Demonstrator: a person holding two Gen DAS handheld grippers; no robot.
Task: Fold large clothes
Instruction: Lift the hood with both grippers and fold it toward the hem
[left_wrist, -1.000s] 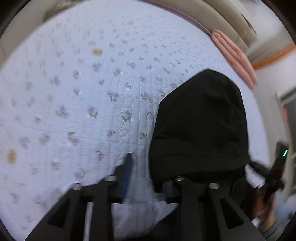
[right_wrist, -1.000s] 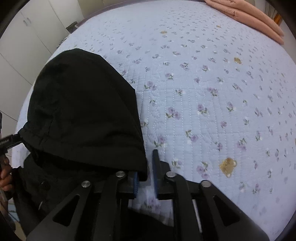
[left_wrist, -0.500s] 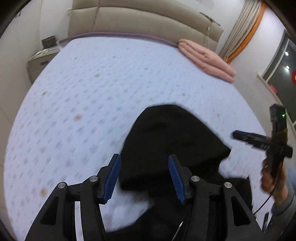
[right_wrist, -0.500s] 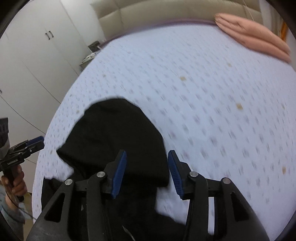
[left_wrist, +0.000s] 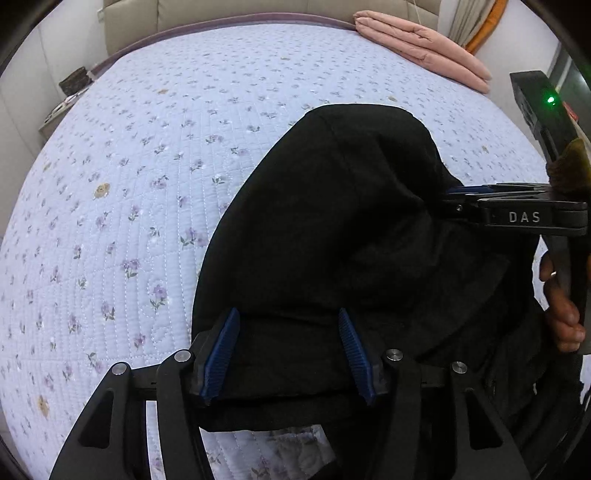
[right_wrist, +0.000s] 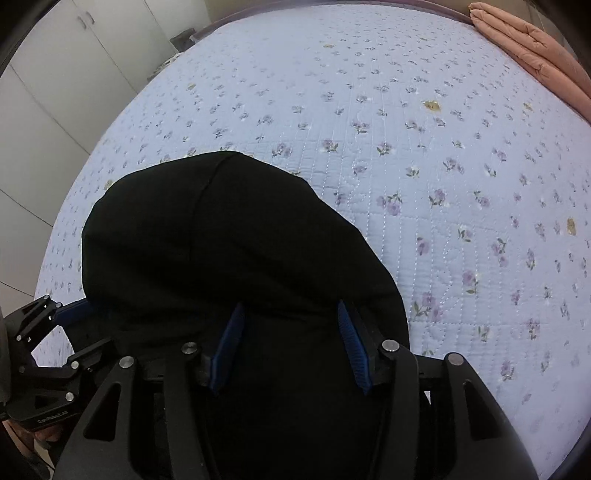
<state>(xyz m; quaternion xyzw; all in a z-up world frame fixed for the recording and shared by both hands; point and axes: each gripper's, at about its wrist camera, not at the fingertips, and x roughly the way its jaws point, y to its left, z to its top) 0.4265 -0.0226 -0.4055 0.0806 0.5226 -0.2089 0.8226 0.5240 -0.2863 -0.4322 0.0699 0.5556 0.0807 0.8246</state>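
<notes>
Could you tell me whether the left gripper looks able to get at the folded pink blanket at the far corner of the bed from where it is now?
Probably not: the left gripper, jaws opening, hovers over the black hooded garment, while the pink blanket lies across the floral bedspread.
</notes>
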